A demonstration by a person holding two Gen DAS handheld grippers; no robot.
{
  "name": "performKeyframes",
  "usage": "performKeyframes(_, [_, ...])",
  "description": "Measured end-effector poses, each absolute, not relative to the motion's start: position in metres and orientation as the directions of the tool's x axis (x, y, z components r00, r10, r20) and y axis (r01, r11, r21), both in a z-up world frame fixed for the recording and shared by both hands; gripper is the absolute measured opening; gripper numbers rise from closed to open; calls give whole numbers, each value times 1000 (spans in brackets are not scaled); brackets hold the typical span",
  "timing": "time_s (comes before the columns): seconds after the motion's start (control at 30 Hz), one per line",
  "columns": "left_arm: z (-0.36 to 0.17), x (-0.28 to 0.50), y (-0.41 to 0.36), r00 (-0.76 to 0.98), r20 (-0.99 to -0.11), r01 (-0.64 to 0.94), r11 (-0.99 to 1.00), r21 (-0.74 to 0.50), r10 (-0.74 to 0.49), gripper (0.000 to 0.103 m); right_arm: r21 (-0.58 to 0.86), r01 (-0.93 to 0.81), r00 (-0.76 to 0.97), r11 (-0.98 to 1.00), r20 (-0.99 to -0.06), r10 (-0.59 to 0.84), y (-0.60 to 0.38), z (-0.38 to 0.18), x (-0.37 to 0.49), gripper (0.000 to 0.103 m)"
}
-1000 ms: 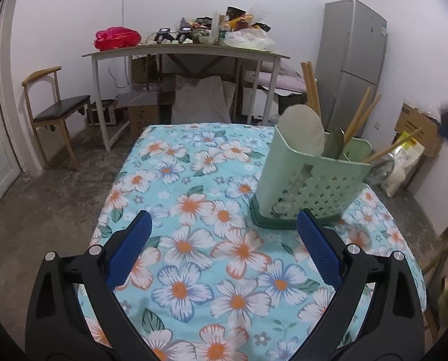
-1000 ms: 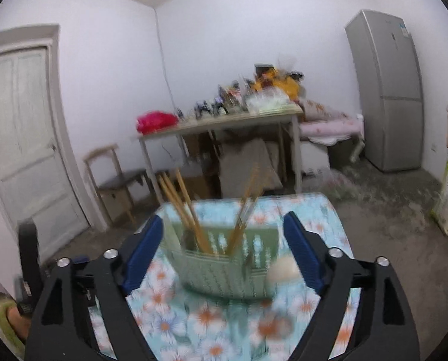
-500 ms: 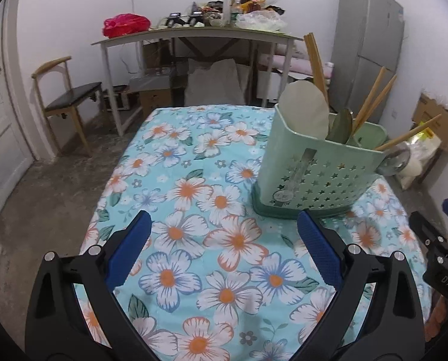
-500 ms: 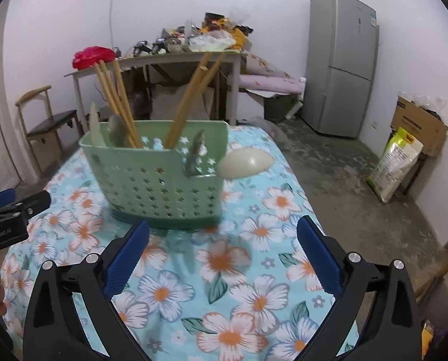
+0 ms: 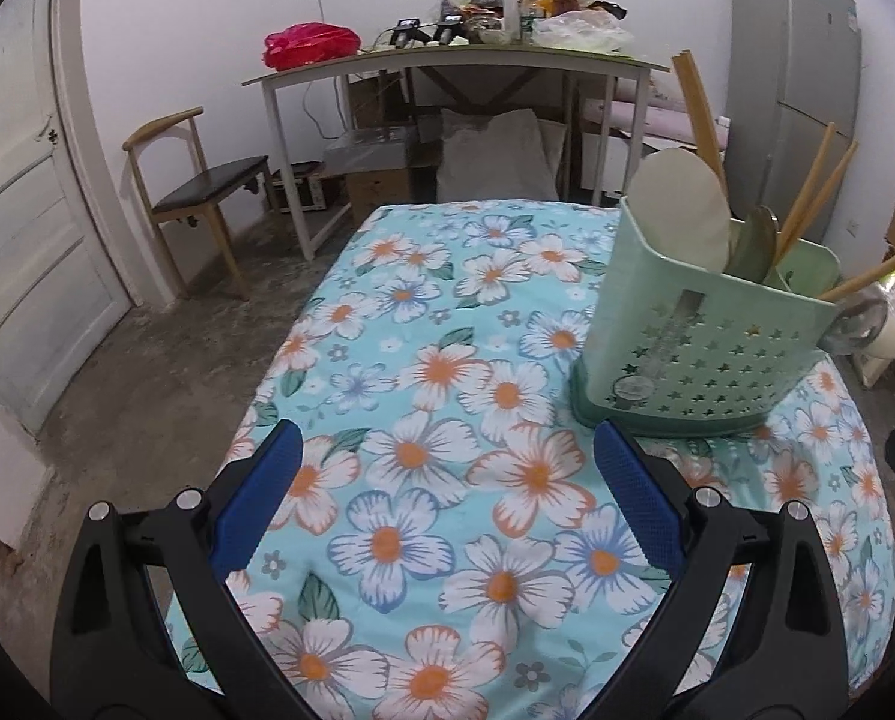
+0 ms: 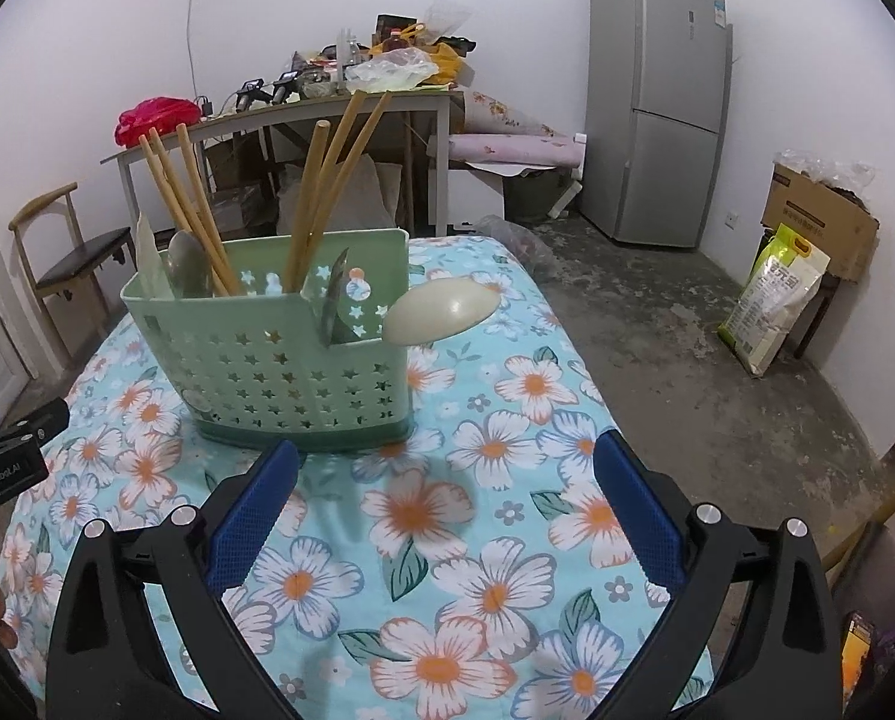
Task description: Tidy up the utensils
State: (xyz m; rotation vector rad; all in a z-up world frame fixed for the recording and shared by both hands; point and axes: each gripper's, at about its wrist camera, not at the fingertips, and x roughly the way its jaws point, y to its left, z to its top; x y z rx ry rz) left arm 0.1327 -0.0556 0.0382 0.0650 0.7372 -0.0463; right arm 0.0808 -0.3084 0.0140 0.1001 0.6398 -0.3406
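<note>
Green caddy (image 6: pixel 291 360): chopsticks (image 6: pixel 189 210) and spoons inside, near my tabletop's (image 6: pixel 507 540) far edge.
Left gripper (image 5: pixel 441 498): I see jaws apart, empty.
Right gripper (image 6: pixel 441 504): just widened, empty.

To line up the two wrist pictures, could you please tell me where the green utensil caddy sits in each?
Left wrist view: green utensil caddy at right of centre, on the floral tablecloth.
Right wrist view: caddy left of centre.
Shared landmark: grey refrigerator behind.
</note>
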Motion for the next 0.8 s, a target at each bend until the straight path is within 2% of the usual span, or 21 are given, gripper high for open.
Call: performKeyframes(0.8, [43, 132, -48, 740, -672, 9, 999, 48, 26, 94, -9, 351, 751, 936, -594, -287, -311, 16, 84, 96])
